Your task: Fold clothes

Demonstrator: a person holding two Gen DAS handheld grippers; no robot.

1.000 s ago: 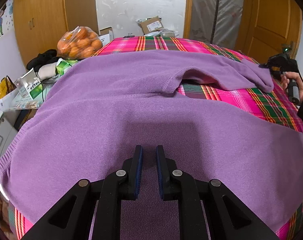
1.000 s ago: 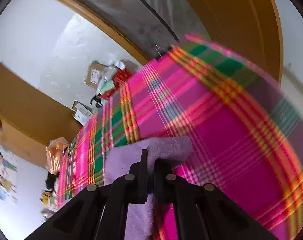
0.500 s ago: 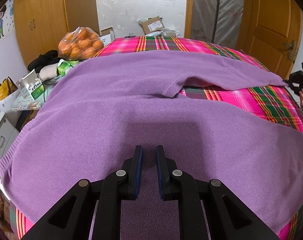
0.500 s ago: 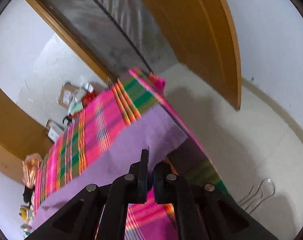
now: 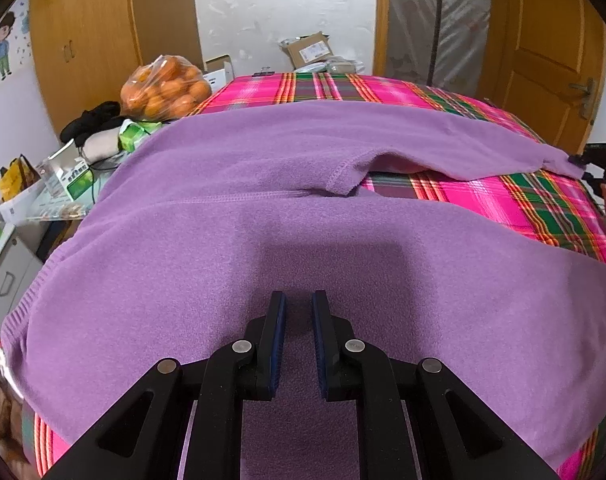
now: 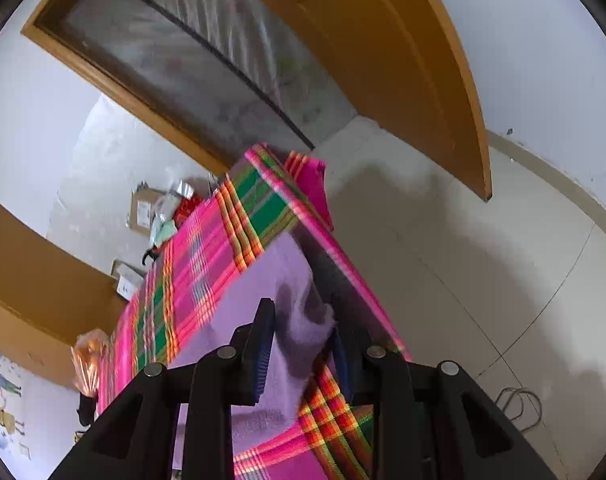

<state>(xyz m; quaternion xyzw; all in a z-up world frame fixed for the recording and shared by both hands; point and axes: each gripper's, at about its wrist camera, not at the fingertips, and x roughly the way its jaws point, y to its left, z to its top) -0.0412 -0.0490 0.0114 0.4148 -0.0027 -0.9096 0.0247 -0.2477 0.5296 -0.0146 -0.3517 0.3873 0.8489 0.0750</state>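
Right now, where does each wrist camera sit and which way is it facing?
Left wrist: on the left gripper, just above the sweater, looking across the bed to the wardrobe and door; its own two fingers show, slightly apart, plus the right gripper at far right.
Right wrist: on the right gripper at the bed's edge, rolled sideways, looking along the bed and floor; its fingers are open around the sleeve end.
Shared: sweater, bed, oranges, door.

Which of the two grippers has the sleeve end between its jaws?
The right gripper, jaws apart around the purple sleeve end; the left gripper sits over the sweater body.
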